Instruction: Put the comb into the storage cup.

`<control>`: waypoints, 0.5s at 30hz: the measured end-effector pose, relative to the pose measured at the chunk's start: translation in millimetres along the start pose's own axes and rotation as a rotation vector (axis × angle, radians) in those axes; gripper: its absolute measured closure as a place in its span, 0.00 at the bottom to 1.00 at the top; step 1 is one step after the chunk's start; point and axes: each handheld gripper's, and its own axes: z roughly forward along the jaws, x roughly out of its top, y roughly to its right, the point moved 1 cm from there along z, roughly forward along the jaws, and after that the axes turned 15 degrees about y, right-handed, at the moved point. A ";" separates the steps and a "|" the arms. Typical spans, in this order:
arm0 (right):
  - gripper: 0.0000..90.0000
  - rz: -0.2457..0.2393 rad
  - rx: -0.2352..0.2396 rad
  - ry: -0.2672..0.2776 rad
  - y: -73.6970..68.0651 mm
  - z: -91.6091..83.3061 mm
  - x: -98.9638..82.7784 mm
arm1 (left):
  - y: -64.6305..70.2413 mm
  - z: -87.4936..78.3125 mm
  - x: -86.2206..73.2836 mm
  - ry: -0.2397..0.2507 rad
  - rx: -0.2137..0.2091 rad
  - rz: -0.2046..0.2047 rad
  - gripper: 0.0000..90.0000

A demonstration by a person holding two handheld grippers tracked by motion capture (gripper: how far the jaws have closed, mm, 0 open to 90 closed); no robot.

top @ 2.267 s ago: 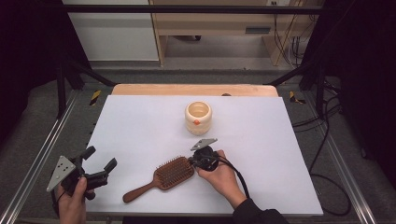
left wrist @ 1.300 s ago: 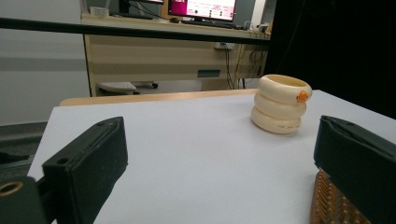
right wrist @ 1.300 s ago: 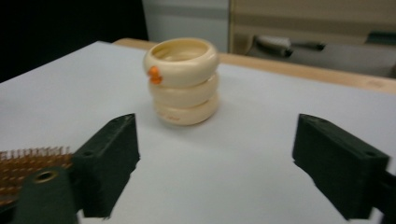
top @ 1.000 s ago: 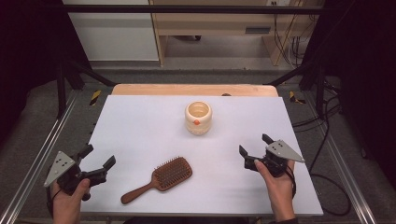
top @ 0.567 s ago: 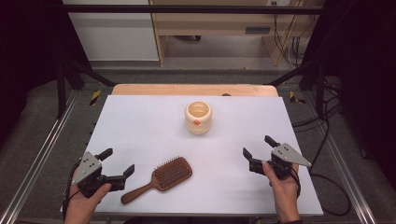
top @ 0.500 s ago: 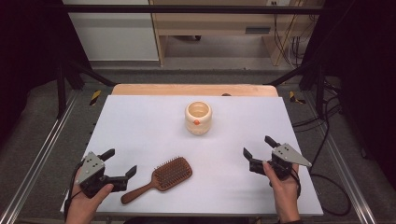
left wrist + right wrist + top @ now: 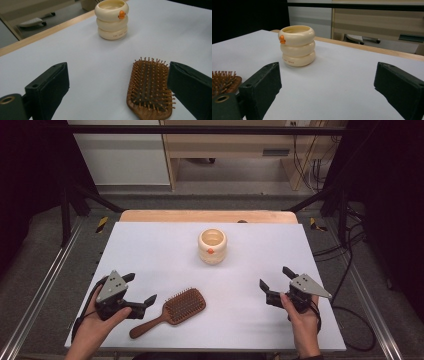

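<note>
My left gripper [image 7: 139, 289] sits at the near-left of the white table [image 7: 150, 250], jaws spread wide, nothing between them, nothing touched. It's just beside the wooden hairbrush [image 7: 172, 311], pointing at it. One jaw tip is close to the brush where the head meets the handle, but there's a visible gap.

In the left gripper view the hairbrush [image 7: 150, 87] lies bristles up on the table, head partly inside the span of my jaws, hard against the right-hand jaw as seen there. Can't tell from that view whether it touches; the high view says apart.

Brush handle points toward the near edge and to my left, head toward table centre.

My right gripper [image 7: 276, 282] is at the near-right, well apart from the brush, jaws also wide and empty, held by my hand [image 7: 302, 317].

Cream ringed cup [image 7: 212, 246] with an orange dot stands upright mid-table, farther back, well clear of both grippers.
</note>
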 end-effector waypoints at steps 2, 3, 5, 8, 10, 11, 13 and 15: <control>0.08 -0.005 0.001 -0.003 0.4 -0.2 -0.3 | 0.9 7.9 1.3 -0.059 -0.020 0.010 0.05; 0.08 -0.007 0.001 -0.005 0.9 0.1 -0.6 | 2.1 10.3 0.7 -0.065 -0.022 0.014 0.05; 0.08 -0.003 -0.002 -0.012 1.8 0.6 -1.5 | 4.5 14.1 -2.7 -0.068 -0.028 -0.002 0.06; 0.08 0.000 -0.001 -0.012 2.5 1.4 -1.9 | 7.7 15.8 -8.7 -0.103 -0.050 0.009 0.07; 0.08 0.003 -0.003 -0.015 2.6 0.6 -2.1 | 8.7 15.2 -12.2 -0.111 -0.055 0.007 0.07; 0.07 0.006 -0.004 -0.013 2.4 0.1 -1.9 | 8.9 14.9 -13.7 -0.114 -0.057 0.007 0.07; 0.07 0.008 -0.006 -0.010 2.0 -1.5 -0.7 | 9.3 14.3 -16.8 -0.123 -0.056 0.007 0.07; 0.09 0.000 -0.005 0.010 0.9 -4.3 0.7 | 10.0 14.1 -20.8 -0.137 -0.061 0.015 0.07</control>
